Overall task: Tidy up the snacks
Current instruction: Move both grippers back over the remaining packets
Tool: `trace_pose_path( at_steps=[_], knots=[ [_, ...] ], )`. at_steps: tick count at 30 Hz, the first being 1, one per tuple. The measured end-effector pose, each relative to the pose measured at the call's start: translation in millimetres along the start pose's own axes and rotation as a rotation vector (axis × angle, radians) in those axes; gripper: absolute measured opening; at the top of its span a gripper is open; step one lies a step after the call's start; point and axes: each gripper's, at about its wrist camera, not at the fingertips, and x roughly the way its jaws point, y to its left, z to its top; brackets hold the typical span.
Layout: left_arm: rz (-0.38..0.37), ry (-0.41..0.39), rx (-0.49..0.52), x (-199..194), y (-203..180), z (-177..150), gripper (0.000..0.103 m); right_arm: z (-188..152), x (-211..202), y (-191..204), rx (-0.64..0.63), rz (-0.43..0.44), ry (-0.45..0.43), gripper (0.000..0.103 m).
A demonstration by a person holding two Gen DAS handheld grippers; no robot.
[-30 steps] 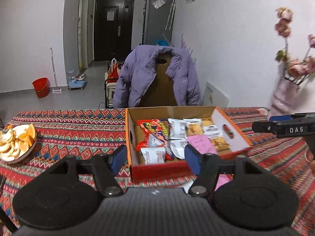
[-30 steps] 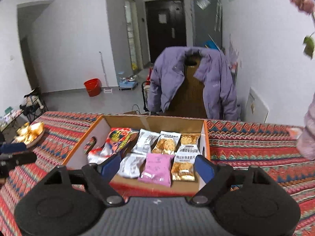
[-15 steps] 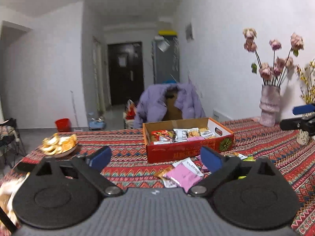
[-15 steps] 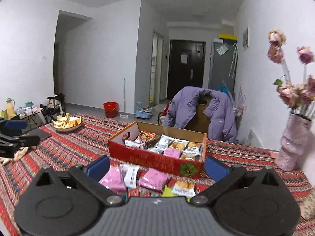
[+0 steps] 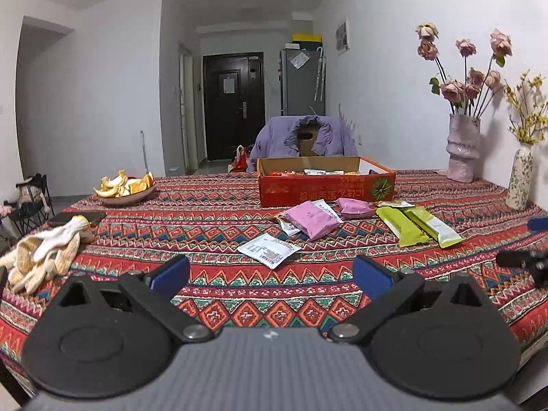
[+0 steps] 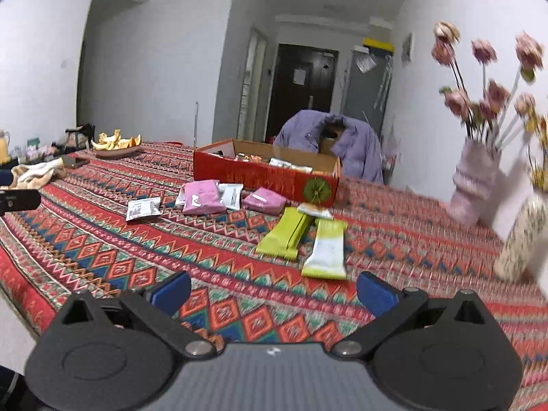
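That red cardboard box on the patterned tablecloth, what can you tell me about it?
The shallow red cardboard box stands open-topped on the patterned tablecloth, beyond the loose snack packets. Outside it is red with pale printed characters and a green round emblem at one end; inside is plain brown card. One end wall has a handle slot. Packets lie inside, low behind the wall. No gripper touches it.
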Motion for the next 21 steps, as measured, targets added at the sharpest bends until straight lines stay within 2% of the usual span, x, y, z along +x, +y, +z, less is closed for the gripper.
trace_pose_path(
  at_steps=[8, 11, 16, 21],
  knots=[
    [-0.014, 0.046, 0.012, 19.1, -3.2, -4.9, 0.103, -4.3, 9.2, -0.1, 0.034, -0.004, 0.029, 0.103],
    [-0.022, 0.085, -0.007, 34.5, -4.1, -4.1, 0.103, 0.5, 18.0, -2.2, 0.046, 0.008, 0.04, 0.103],
    [-0.022, 0.164, -0.032, 75.1, -11.2, -3.2, 0.103, 9.8, 39.2, -11.7, 0.13, 0.012, 0.048, 0.103],
    [-0.03, 0.249, -0.127, 134.6, -6.1, 8.6, 0.103, 24.2, 62.0, -21.0, 0.163, 0.003, 0.046, 0.102]
  ],
)
